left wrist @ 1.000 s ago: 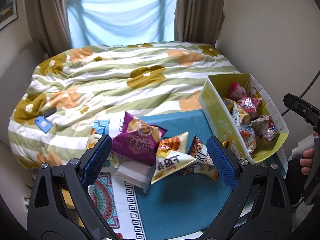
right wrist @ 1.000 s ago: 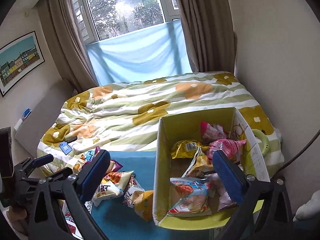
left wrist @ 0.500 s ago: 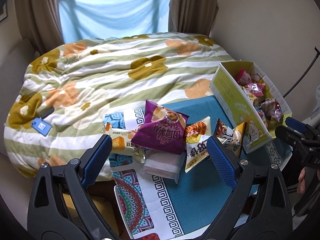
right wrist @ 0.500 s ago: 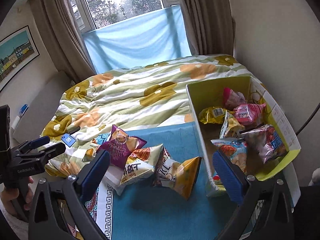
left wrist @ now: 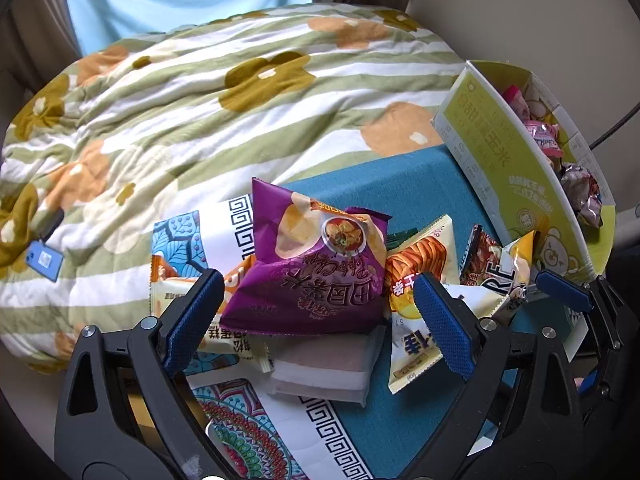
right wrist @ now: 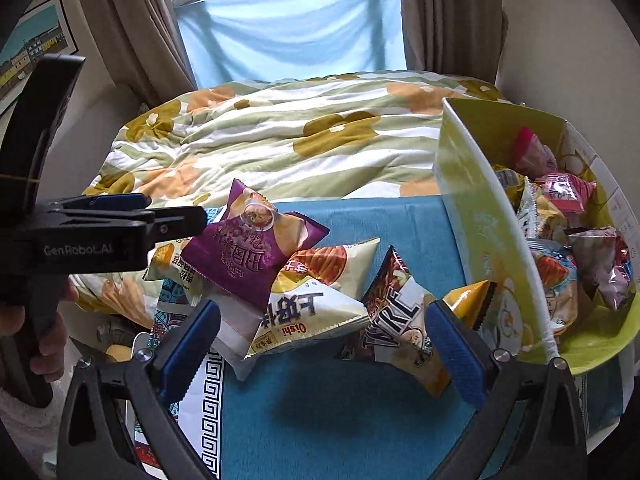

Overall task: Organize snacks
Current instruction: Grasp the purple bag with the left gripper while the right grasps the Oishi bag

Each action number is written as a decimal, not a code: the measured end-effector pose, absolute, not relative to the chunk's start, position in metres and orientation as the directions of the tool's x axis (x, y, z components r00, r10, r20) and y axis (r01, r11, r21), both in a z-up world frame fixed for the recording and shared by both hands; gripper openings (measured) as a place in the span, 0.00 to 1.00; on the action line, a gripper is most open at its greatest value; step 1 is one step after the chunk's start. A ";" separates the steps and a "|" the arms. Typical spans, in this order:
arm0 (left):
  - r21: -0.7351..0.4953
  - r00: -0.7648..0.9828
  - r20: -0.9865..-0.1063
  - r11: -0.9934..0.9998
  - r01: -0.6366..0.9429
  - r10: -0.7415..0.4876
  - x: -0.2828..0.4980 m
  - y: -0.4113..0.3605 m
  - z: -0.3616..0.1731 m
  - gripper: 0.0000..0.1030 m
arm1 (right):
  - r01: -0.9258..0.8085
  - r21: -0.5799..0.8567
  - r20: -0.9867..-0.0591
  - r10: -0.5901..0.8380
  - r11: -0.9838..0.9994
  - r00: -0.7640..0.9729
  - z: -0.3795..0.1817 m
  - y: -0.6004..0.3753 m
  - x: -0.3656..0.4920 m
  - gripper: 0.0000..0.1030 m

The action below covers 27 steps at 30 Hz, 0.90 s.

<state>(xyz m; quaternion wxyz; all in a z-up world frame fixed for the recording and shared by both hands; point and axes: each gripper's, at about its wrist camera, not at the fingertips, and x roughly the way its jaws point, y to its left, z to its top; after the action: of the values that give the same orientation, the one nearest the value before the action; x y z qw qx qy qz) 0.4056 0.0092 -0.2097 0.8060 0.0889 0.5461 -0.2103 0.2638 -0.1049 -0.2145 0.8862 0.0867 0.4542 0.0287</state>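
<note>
Both claws have dropped closer to the loose pile: left claw (left wrist: 316, 316) wide open, empty, straddling the purple bag (left wrist: 308, 268); right claw (right wrist: 324, 344) wide open, empty, over the white bag (right wrist: 316, 300), so pickup looks next, nothing boxed (right wrist: 492, 240) yet.

We count five loose snack packs on the cloth: one purple bag (left wrist: 308, 268), one cream-and-orange Oishi bag (right wrist: 316, 304), one brown-and-yellow bag (right wrist: 404, 320), one cream packet (left wrist: 176, 292) under the purple bag and one white pack (left wrist: 324, 368) beneath the pile. One box (right wrist: 484, 232) holds more packs, too jumbled to count. Two grippers (left wrist: 316, 320) (right wrist: 324, 348) show. One blue tag (left wrist: 40, 260) lies on one quilt (left wrist: 240, 100)
</note>
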 end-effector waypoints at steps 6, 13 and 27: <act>-0.096 0.219 -0.953 0.894 0.438 -0.210 0.428 -0.006 -0.254 0.92 | -0.013 0.156 -0.819 0.137 0.988 0.557 -0.241 -0.093 0.293 0.99; -0.072 0.201 -0.962 0.884 0.462 -0.183 0.442 -0.013 -0.271 0.92 | -0.048 0.142 -0.847 0.146 0.989 0.510 -0.267 -0.090 0.317 0.99; -0.112 0.180 -0.958 0.871 0.478 -0.222 0.441 -0.009 -0.272 0.68 | -0.066 0.147 -0.882 0.161 0.987 0.443 -0.289 -0.091 0.325 0.99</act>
<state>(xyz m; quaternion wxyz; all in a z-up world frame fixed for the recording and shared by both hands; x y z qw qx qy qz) 0.4413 -0.0088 -0.2721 0.7607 0.1073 0.5973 -0.2302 0.3246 -0.0906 -0.2895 0.8482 0.0456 0.5234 0.0669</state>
